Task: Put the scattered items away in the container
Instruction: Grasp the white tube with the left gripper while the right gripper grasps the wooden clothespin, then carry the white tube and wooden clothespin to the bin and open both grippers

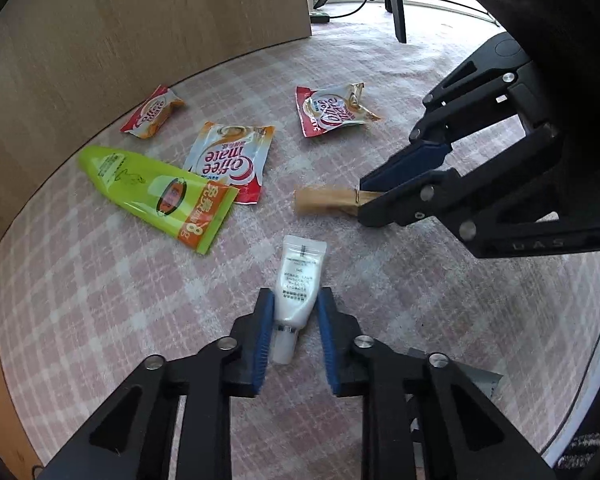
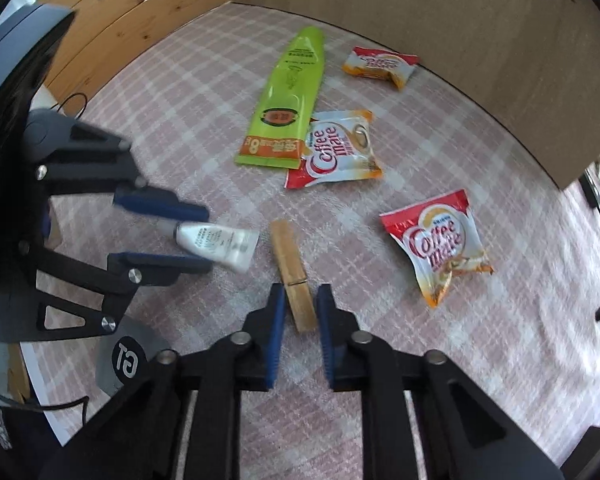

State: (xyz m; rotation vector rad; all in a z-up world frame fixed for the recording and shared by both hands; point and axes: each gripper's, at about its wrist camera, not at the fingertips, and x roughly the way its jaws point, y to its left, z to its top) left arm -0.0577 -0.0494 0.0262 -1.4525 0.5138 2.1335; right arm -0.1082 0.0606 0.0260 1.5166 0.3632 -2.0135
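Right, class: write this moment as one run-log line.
left gripper: shut on white tube | right gripper: shut on wooden clothespin | three Coffee-mate sachets, green pouch: loose on checked cloth | container: unseen

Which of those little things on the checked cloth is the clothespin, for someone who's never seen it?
Start at the pink checked cloth and find the long green pouch. Below it, near the cloth's middle, the clothespin lies beside a small white tube, its near end between the right tongs. It is the only plain wooden piece; everything around it is printed packaging.
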